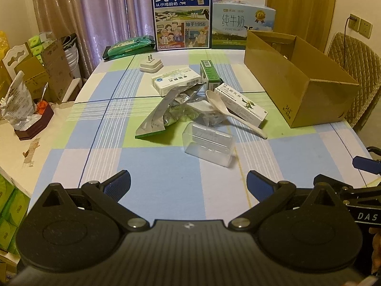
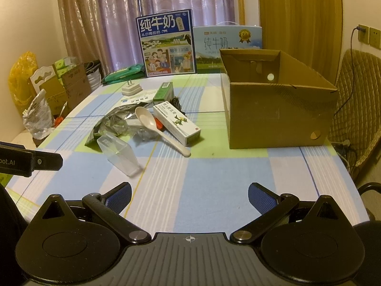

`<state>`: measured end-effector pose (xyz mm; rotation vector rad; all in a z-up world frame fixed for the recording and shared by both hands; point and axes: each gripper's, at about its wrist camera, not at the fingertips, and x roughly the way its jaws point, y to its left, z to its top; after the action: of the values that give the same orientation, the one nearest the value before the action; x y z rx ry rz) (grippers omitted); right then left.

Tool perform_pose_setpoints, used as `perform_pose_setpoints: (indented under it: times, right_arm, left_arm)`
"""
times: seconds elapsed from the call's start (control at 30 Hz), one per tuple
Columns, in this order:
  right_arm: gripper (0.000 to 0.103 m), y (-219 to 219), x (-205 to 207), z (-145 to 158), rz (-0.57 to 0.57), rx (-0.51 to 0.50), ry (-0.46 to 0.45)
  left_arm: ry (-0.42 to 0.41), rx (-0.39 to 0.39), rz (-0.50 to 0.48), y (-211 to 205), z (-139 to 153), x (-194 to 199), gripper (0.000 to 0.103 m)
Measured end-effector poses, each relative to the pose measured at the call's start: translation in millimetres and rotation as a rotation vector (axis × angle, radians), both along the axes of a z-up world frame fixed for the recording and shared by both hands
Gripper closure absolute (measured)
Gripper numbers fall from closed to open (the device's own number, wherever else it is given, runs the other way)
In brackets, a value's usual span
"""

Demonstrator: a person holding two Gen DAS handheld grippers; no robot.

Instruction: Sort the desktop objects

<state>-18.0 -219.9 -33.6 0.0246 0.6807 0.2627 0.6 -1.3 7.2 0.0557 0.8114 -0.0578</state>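
Note:
A heap of small items lies mid-table: a clear plastic case (image 1: pixel 208 146) (image 2: pixel 121 155) nearest me, a white spoon (image 1: pixel 232 113) (image 2: pixel 157 127), a silver foil pouch (image 1: pixel 159 114) (image 2: pixel 112 122), a white ointment box (image 1: pixel 240 103) (image 2: pixel 177 125), a white medicine box (image 1: pixel 175 81), a green box (image 1: pixel 209 74) (image 2: pixel 163 91) and a white plug adapter (image 1: pixel 151 65) (image 2: pixel 131 88). An open brown cardboard box (image 1: pixel 302 81) (image 2: pixel 276 112) stands at the right. My left gripper (image 1: pixel 188 186) and right gripper (image 2: pixel 189 196) are both open and empty, short of the heap.
Two milk cartons (image 1: pixel 182 16) (image 2: pixel 227 45) and a green packet (image 1: pixel 131 47) stand at the table's far edge. Boxes, bags and a side table (image 1: pixel 14 140) crowd the left. A padded chair (image 2: pixel 357 95) is at the right. The checked tablecloth (image 2: pixel 214 178) lies bare near me.

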Motion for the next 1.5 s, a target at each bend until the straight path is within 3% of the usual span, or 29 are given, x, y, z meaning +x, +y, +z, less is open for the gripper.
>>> perform_pose_setpoints:
  times: [0.5, 0.7, 1.5]
  right_arm:
    - [0.002, 7.5, 4.1, 0.8, 0.055, 0.025, 0.004]
    - [0.002, 16.4, 10.9, 4.0, 0.142, 0.061, 0.006]
    - [0.002, 66.8, 66.4, -9.8, 0.305, -0.066, 0.087]
  left_arm:
    - [-0.021, 0.009, -0.045, 17.7, 6.5, 9.7, 0.001]
    - [-0.044, 0.045, -0.084, 27.2, 10.8, 19.5, 0.001]
    - [-0.04, 0.101, -0.181, 68.2, 6.0, 84.6, 0.001]
